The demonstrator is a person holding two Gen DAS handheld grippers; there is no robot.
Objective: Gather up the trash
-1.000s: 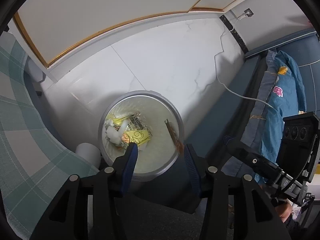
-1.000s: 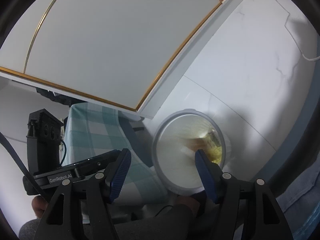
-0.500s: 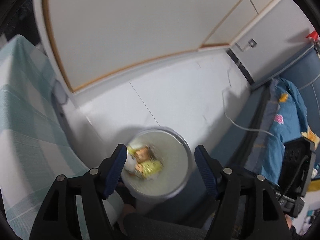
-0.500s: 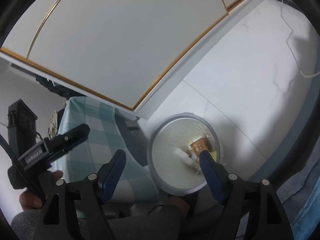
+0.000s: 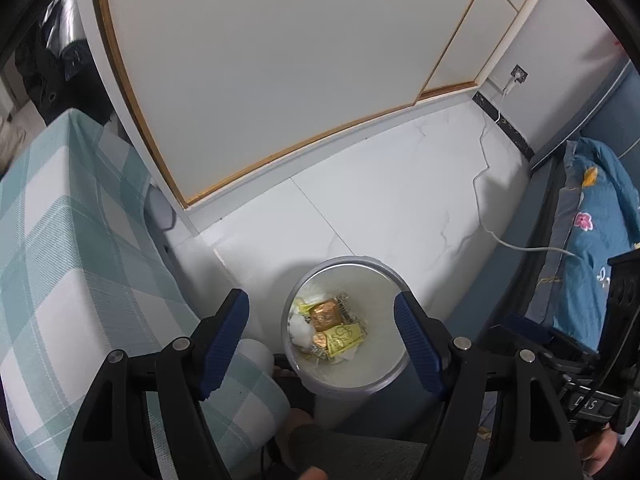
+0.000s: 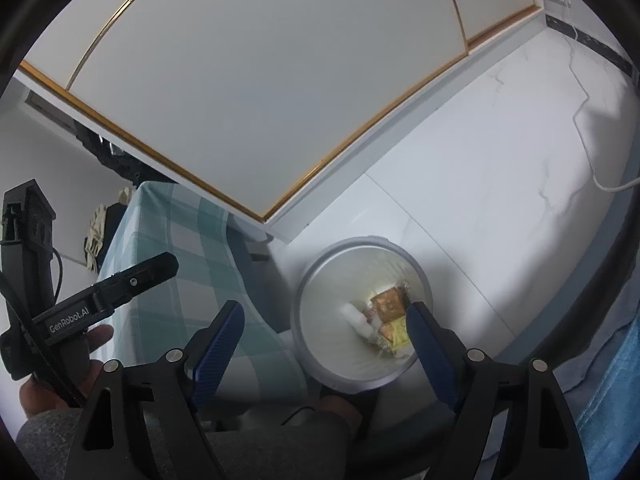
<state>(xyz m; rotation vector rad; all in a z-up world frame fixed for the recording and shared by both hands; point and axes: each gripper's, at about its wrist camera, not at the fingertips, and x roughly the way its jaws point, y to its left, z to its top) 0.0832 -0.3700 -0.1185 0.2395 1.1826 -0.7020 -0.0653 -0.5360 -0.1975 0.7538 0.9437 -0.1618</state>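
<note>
1. Left wrist view: the left gripper (image 5: 320, 334) hangs above the round grey plastic waste bin with its pale liner (image 5: 384, 376); its jaws have just been opening and now stand wide with nothing between the blue ribbed pads (image 5: 224, 338); the trash, an orange foil packet (image 5: 325, 314), a yellow printed wrapper (image 5: 344, 338) and a white crumpled tissue (image 5: 301, 330), lies at the bottom of the bin.
2. Right wrist view: the right gripper (image 6: 320, 344) is also over the bin (image 6: 320, 280); its jaws have likewise just been opening and are spread and empty; the person's hand (image 6: 60, 376) holding the left tool shows at the left edge.
3. To do this release well, I judge both grippers should clear the rim before swinging away, so no pad hooks the liner; a glance inside confirms nothing clings to the pads.
4. Surface and room: the bin stands on white marble-veined floor tiles (image 5: 400, 216); a bed with a green-and-white checked sheet (image 5: 60, 240) is just beside it; white wardrobe doors with gold trim (image 5: 280, 60) rise behind; blue floral bedding (image 5: 592, 232) lies to the right; a white cable (image 5: 486, 168) trails from a wall socket (image 5: 519, 76).
</note>
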